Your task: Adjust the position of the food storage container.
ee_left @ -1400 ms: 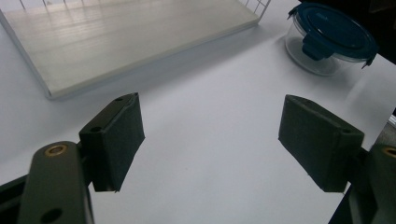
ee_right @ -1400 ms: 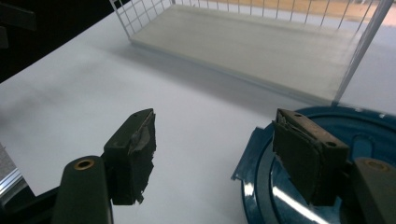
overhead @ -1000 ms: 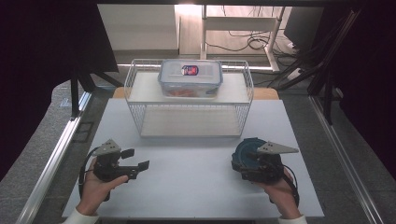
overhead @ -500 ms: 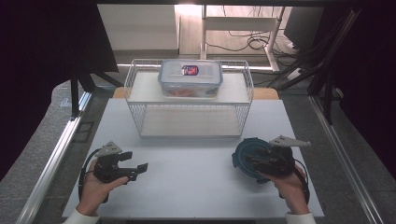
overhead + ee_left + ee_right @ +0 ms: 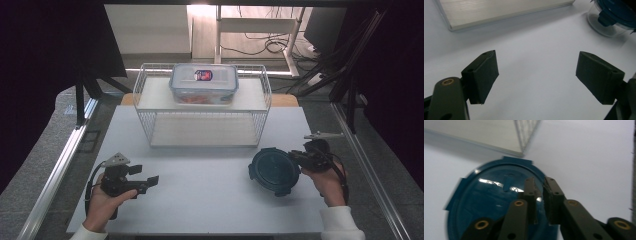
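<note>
Two grippers | left gripper (image 5: 150, 181) jaws wide apart | right gripper (image 5: 292, 156) jaws just closing, nearly together, over round glossy teal lid (image 5: 273, 171)

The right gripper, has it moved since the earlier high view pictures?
Yes. The right gripper has moved right, off the round blue container toward the table's right edge, and its jaws have just been closing, with nothing seen between them.

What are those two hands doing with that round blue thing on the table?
A person holds a gripper in each hand at a white table. The right gripper sits at the edge of a round dark-blue lidded container; its jaws have just been closing and look nearly shut above the lid. The left gripper rests open, holding nothing. Behind them, a clear plastic box sits on a white wire rack.
</note>
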Motion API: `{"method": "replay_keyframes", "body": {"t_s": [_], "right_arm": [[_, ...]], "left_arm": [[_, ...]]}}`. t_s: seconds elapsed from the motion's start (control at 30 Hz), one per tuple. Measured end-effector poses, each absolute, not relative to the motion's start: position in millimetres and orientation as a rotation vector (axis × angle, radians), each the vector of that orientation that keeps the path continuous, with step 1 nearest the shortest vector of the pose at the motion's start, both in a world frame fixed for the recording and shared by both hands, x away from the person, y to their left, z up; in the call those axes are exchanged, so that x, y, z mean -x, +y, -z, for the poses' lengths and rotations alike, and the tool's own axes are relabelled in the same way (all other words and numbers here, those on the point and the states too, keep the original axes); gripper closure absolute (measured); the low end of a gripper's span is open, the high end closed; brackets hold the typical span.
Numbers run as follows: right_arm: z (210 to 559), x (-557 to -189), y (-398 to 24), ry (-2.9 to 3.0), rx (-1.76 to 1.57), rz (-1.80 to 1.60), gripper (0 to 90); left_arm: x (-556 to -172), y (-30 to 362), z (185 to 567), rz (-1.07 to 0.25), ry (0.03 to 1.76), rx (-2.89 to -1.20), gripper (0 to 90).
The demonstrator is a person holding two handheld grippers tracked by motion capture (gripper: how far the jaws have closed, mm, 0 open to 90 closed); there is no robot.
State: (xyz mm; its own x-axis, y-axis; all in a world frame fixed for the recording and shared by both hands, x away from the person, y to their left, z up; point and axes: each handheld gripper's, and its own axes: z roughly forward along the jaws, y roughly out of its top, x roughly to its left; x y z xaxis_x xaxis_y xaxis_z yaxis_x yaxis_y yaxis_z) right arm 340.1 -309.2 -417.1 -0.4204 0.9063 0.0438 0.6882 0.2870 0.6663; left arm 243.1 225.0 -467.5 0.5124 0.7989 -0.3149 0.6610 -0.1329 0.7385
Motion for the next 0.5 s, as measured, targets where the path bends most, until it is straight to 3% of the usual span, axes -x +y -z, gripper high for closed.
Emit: {"method": "replay_keyframes", "body": {"t_s": [0.13, 0.5], "right_arm": [[420.9, -353.4, -322.1, 2.223, -1.487, -0.802, 88.1], [448.2, -376.0, -337.6, 2.263, -1.554, -0.601, 88.9]], "left_arm": [[-243.8, 222.9, 468.6, -0.203, 1.212, -1.874, 18.1], [-244.6, 223.9, 471.9, -0.188, 1.213, -1.886, 18.6]]}}
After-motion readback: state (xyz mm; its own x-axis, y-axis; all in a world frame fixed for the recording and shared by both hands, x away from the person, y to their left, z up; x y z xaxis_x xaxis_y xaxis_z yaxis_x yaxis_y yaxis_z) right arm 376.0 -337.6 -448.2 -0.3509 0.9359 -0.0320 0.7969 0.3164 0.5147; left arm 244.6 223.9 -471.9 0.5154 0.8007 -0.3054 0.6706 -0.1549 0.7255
